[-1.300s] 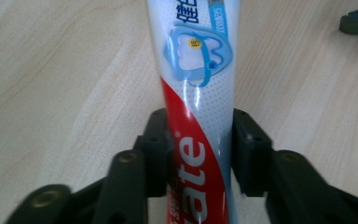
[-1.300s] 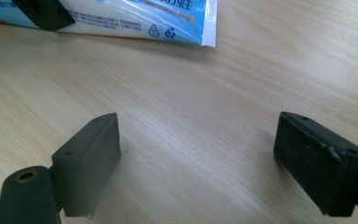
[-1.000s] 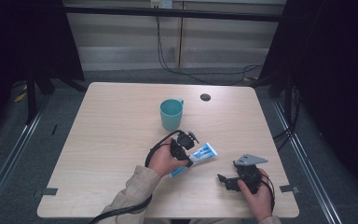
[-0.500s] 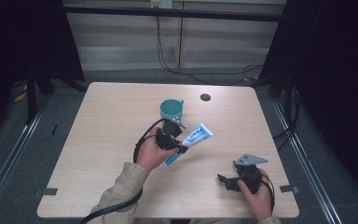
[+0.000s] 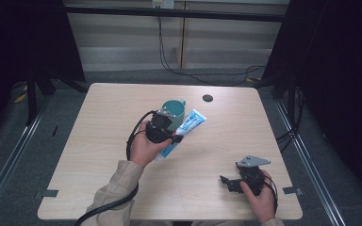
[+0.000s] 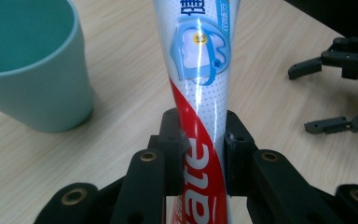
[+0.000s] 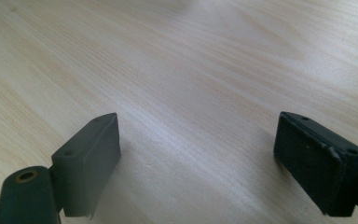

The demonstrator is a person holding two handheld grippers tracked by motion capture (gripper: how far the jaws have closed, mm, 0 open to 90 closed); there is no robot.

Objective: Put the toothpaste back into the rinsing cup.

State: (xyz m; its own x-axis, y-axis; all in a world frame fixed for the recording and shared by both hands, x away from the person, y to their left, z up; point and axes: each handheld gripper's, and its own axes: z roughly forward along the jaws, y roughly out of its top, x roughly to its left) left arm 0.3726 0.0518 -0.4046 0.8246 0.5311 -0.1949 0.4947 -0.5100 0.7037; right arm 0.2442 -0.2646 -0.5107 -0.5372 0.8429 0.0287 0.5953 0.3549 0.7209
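My left gripper [image 5: 172, 137] [image 6: 200, 140] is shut on a blue, white and red toothpaste tube [image 5: 185, 130] [image 6: 199, 84], held lifted above the table with its far end pointing up and to the right. A teal mug [image 5: 175, 112] [image 6: 28, 70] stands just behind and left of the tube. Near the table's front right, my right gripper [image 5: 225, 181] [image 7: 198, 158] rests low over bare wood, jaws wide apart and nothing between them. The left gripper view also catches the right gripper [image 6: 335, 93] at its right edge.
A small dark round disc [image 5: 207, 98] lies near the table's far edge. The light wooden table [image 5: 99, 141] has dark floor around it and cables run behind it. A black cable [image 5: 133, 136] loops from the left gripper.
My left gripper has lifted the toothpaste tube and carried it left and toward the far side, up next to the mug. The right gripper has stayed in place.
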